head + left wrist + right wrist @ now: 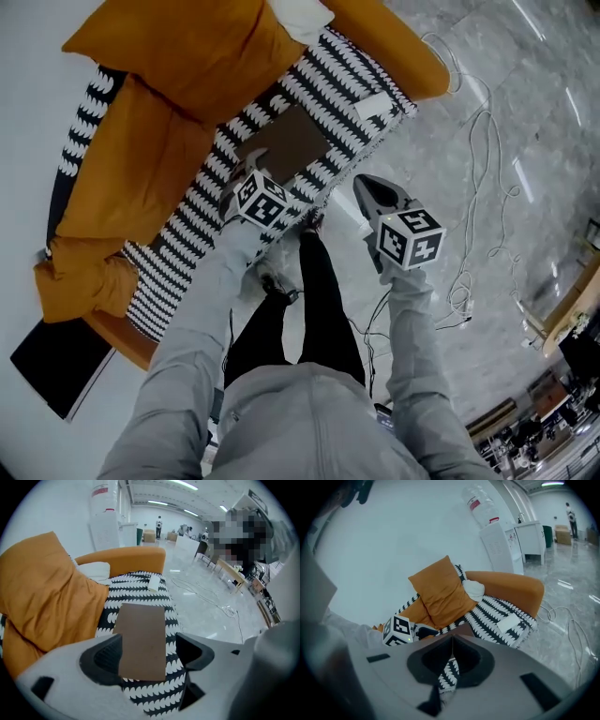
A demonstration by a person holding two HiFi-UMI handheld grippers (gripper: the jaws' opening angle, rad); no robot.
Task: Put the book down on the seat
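Cushions: two big orange cushions (178, 103) lean on the back of the seat, at the left of the head view.
Seat: covered in a black-and-white scalloped fabric (187, 234), with an orange arm rising at its far end.
Left gripper: the left gripper (149, 644) hangs low over the front edge of the seat, released – its jaws stand wide apart. The right one is clear of the book; the left one sits right at the book's near corner, and I cannot tell whether they touch.
Book: the plain brown book (284, 142) lies flat on the patterned seat beside the cushions, its near end between the left gripper's spread jaws.
White tag: a small pale tag (375, 108) lies on the seat near the far corner, well apart from the book.
Right gripper: the right gripper (452, 644) is held off the seat edge over the floor, clenched – jaws pressed together with nothing between them.
Floor: grey polished stone (525, 103) with thin white cables (487, 141) trailing across it.
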